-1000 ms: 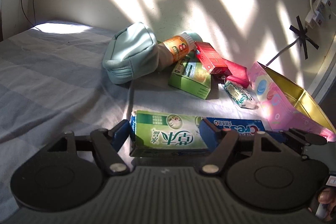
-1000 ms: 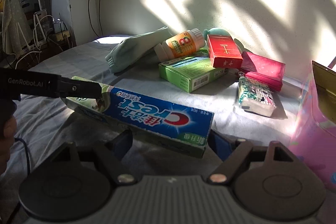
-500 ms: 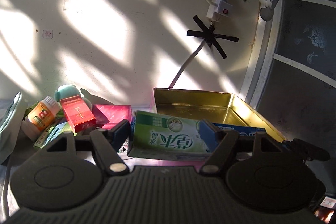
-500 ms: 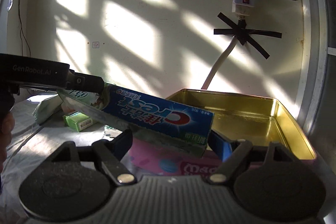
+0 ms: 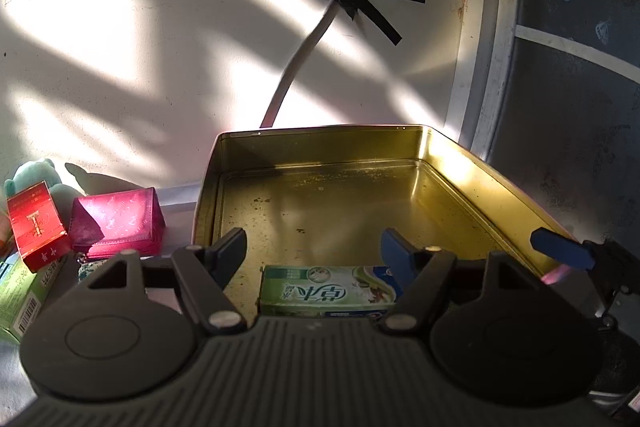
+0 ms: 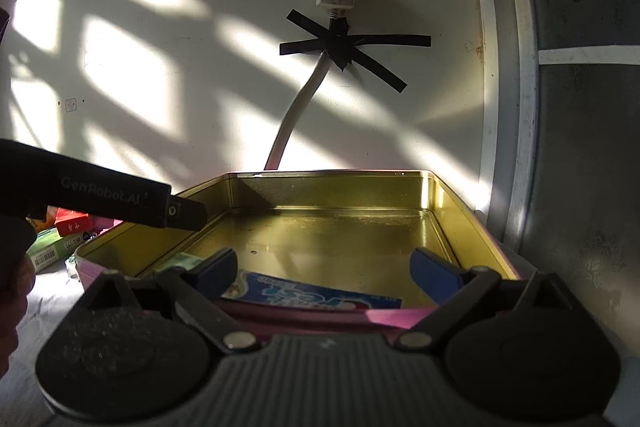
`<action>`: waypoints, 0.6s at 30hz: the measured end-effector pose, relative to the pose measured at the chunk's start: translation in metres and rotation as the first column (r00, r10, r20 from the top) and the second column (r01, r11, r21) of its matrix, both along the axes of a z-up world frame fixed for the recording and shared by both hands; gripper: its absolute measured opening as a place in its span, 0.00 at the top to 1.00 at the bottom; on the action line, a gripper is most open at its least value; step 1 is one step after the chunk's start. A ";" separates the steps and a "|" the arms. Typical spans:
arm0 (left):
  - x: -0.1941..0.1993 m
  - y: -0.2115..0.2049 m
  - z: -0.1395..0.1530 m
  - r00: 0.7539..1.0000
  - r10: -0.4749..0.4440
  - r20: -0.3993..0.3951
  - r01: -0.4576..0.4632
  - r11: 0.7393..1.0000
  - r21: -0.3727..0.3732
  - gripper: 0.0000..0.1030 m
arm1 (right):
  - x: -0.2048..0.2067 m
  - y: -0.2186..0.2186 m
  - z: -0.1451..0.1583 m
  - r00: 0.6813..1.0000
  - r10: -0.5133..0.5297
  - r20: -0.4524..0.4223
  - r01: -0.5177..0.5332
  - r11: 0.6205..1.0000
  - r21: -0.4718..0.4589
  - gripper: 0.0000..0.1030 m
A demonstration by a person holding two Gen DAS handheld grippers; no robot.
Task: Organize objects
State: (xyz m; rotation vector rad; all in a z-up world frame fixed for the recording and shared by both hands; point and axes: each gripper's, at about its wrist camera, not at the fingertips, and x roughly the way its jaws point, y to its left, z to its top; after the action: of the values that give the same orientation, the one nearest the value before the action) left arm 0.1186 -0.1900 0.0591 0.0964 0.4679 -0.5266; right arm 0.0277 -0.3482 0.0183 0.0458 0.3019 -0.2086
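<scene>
Nearest the left wrist camera, the left claw (image 5: pixel 314 251) stands open above the near end of the gold-lined tin (image 5: pixel 320 137). The toothpaste box (image 5: pixel 328 293) lies below and between its fingers, flat on the tin's floor against the near wall, with clear gaps to both pads. From the right wrist camera, the right claw (image 6: pixel 328 271) hangs over the tin's pink near wall, its jaws opening; the box's blue printed face (image 6: pixel 316 297) lies under them inside the tin, touching neither pad. The right claw's blue fingertip (image 5: pixel 560 249) shows at the tin's right rim in the left view. Left of the tin, on the bed, a magenta purse (image 5: pixel 120 223) sits just beside it, with a red carton (image 5: pixel 36 227) leaning next to the purse and a green box (image 5: pixel 20 291) nearer. Behind, a taped cable (image 5: pixel 304 67) runs down the sunlit wall.
</scene>
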 end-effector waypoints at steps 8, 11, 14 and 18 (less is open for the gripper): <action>-0.034 0.049 0.016 0.994 0.064 0.092 -0.067 0.997 0.036 0.21 | -0.025 0.005 0.007 0.985 0.002 0.172 -0.004 1.000 0.012 0.09; -0.046 0.074 0.014 0.988 0.117 0.100 -0.126 0.988 0.086 0.20 | -0.027 0.006 0.011 0.984 0.008 0.179 -0.022 0.997 0.077 0.12; -0.055 0.099 0.004 0.984 0.155 0.092 -0.166 0.978 0.123 0.20 | -0.023 0.016 0.014 0.989 0.036 0.146 -0.052 0.993 0.104 0.19; -0.062 0.128 -0.010 0.983 0.173 0.057 -0.180 0.973 0.147 0.20 | -0.018 0.039 0.014 0.991 0.087 0.102 -0.103 0.980 0.167 0.22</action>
State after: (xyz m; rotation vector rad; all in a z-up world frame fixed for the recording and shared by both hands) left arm 0.0566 -0.0616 0.0494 0.2096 0.4687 -0.3134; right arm 0.0101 -0.3093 0.0320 0.2117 0.2268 -0.0844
